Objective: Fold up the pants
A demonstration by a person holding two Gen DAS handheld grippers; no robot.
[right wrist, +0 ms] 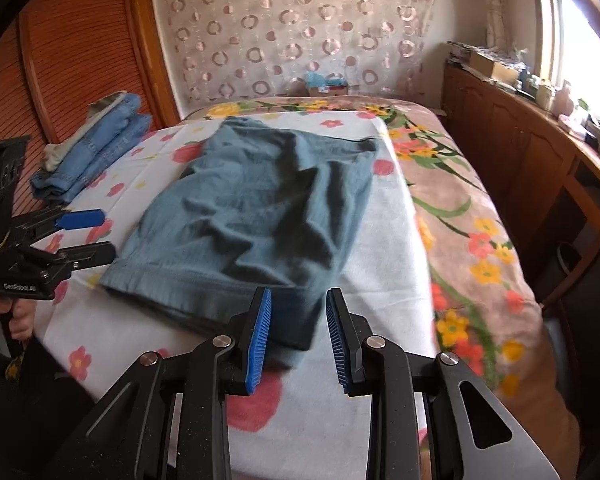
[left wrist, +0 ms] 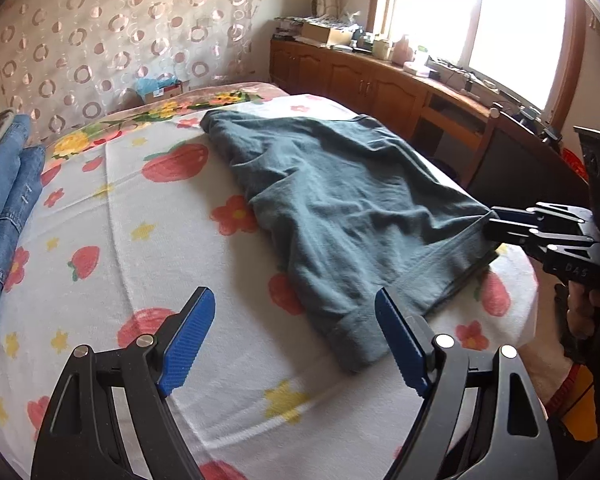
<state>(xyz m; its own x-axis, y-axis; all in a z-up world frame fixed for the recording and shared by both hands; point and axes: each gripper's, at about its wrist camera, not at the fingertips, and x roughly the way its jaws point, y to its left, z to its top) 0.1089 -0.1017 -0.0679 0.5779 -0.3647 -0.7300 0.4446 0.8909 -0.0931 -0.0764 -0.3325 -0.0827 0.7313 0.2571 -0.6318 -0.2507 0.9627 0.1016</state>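
Here pants (right wrist: 252, 216) lie ahead — corner between right tool (right wrist: 299, 336) pads.

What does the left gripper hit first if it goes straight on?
Probably the white flower-and-strawberry printed bedsheet, just beside the folded grey-green knit pants' near hem. The left gripper points downward with jaws open; depth is unclear.
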